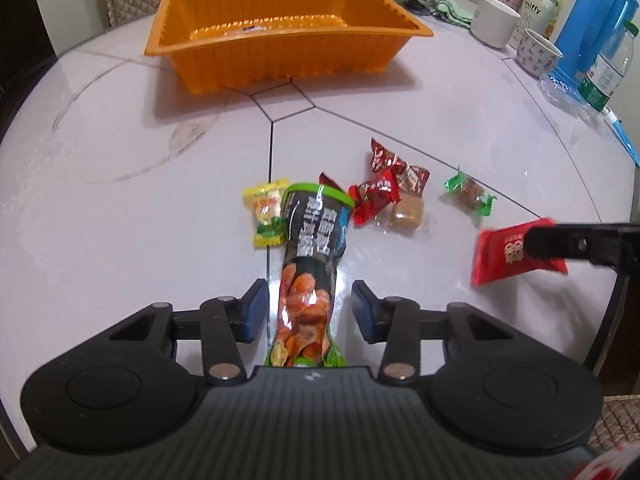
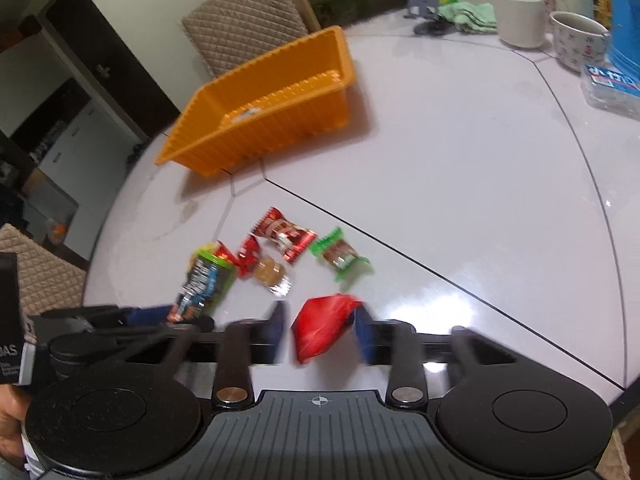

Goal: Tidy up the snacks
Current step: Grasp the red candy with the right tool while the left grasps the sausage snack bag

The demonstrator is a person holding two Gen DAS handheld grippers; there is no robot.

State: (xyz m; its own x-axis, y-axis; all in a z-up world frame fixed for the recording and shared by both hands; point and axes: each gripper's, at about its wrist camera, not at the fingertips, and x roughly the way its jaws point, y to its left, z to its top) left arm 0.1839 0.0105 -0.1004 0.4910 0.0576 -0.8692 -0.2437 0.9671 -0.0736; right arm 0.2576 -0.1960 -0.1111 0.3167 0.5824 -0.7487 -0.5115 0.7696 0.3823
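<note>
The left tool (image 1: 308, 306) is spread apart, one blue pad on either side of the long dark snack packet (image 1: 310, 264), with a visible gap between each pad and the packet. The packet lies flat on the white worktop (image 1: 120, 208), its green-rimmed end pointing toward the orange basket (image 1: 280, 28).

The right tool (image 2: 320, 330) straddles the red packet (image 2: 322, 330). The right wrist view is blurred, so it cannot be determined whether the pads grip the packet or merely flank it. In the left wrist view one dark finger of this tool overlaps the red packet near the right edge of the worktop.

The remaining snacks lie loose in a cluster near the middle of the worktop:
- A yellow candy (image 1: 266, 210) lies just beside the far end of the long packet, on its left.
- Two dark red wrapped candies (image 1: 384, 184) overlap each other to the right of the long packet.
- A clear-wrapped brown candy (image 1: 406, 214) touches the red candies on their near side.
- A green-wrapped candy (image 1: 470, 192) lies apart, further right.

The orange basket stands near the far edge of the worktop, well apart from the snack cluster. None of the snacks lies inside it. A white mug (image 1: 494, 20), a patterned cup (image 1: 538, 52) and a blue flask (image 1: 596, 20) stand along the far right edge.
</note>
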